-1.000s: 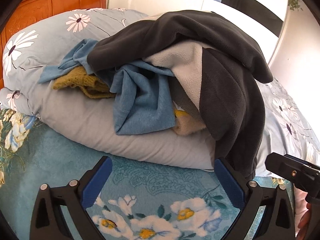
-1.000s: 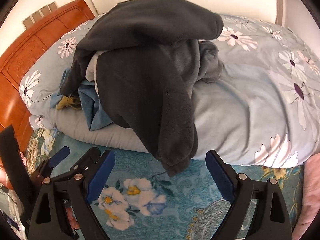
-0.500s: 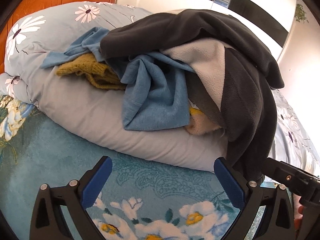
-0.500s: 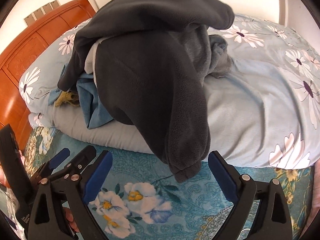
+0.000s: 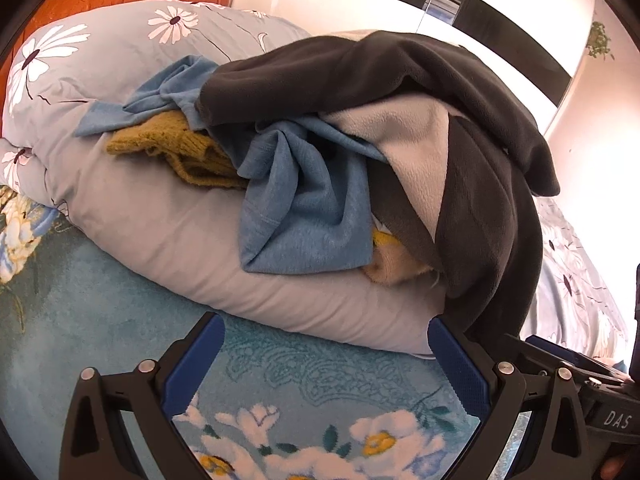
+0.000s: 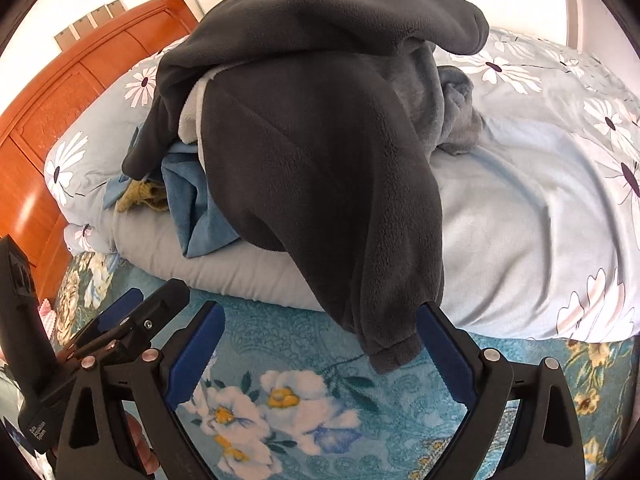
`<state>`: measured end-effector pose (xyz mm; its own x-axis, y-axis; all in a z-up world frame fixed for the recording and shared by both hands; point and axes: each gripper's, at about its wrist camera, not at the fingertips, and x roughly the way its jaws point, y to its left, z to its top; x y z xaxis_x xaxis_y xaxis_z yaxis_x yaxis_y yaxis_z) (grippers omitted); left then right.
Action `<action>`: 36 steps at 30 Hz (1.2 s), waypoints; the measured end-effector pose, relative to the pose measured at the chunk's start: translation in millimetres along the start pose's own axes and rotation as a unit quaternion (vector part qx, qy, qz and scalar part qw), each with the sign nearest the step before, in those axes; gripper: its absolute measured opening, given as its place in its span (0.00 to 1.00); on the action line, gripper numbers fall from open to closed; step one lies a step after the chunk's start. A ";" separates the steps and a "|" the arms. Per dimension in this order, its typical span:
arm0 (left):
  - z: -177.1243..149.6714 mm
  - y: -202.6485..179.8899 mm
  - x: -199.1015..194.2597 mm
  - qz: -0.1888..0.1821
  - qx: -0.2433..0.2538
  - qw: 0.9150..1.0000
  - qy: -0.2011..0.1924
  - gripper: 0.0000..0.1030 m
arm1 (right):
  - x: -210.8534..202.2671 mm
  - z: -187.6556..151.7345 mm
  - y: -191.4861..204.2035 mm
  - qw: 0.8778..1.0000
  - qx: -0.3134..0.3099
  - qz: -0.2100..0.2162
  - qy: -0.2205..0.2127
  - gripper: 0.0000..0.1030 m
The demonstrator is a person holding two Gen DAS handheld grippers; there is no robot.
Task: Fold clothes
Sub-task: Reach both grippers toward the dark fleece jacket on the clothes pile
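dark fleece [image 6: 320,168]: matt, fuzzy | mustard knit [image 5: 180,148]: rough | headboard [image 6: 60,120]: glossy wood | blue garment [image 5: 304,208]: soft cloth

Your left tool [image 5: 324,364] and right tool [image 6: 320,344] are black with blue pads [image 5: 192,364]. The fleece [image 6: 320,152] on top of the pile is charcoal, with a pale grey lining [image 5: 408,148] showing at its fold. Under it you see a mid-blue top [image 5: 308,208], a mustard knit [image 5: 180,148] on the left, and a tan piece with a bit of yellow [image 5: 392,264]. At far right a slate-grey garment [image 6: 456,116] lies bunched. The duvet [image 6: 540,208] is light grey-blue, printed with white daisies with dark purple centres. The blanket [image 5: 112,320] nearest you is teal, patterned with white and yellow flowers. The headboard [image 6: 52,120] is orange-brown wood.
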<state>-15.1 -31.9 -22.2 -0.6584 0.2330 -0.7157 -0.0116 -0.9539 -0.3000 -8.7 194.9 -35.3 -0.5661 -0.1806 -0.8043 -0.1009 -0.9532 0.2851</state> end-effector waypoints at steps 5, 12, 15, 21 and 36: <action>0.8 3.7 -0.8 -0.002 0.005 1.000 0.004 1.00 | 0.2 1.1 2.1 1.000 -0.005 -0.002 -0.001 0.94; -0.1 6.7 -3.4 -0.003 0.002 1.000 0.004 1.00 | 3.7 0.5 6.7 1.000 -0.012 -0.011 0.005 0.94; -0.6 7.1 -2.6 0.003 0.003 1.000 0.004 1.00 | 6.3 0.2 6.7 1.000 -0.013 -0.014 0.011 0.94; -2.9 6.7 1.2 0.010 -0.002 1.000 0.002 1.00 | 6.5 0.1 7.5 1.000 -0.018 -0.015 0.010 0.94; -0.3 16.5 3.5 0.009 -0.012 1.000 0.011 1.00 | -6.7 19.5 29.0 0.996 -0.077 -0.052 -0.011 0.94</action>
<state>-17.4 -46.7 -29.8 -0.6422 0.2200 -0.7343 0.0184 -0.9532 -0.3017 -23.7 173.2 -11.4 -0.5766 -0.0749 -0.8136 -0.0350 -0.9926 0.1162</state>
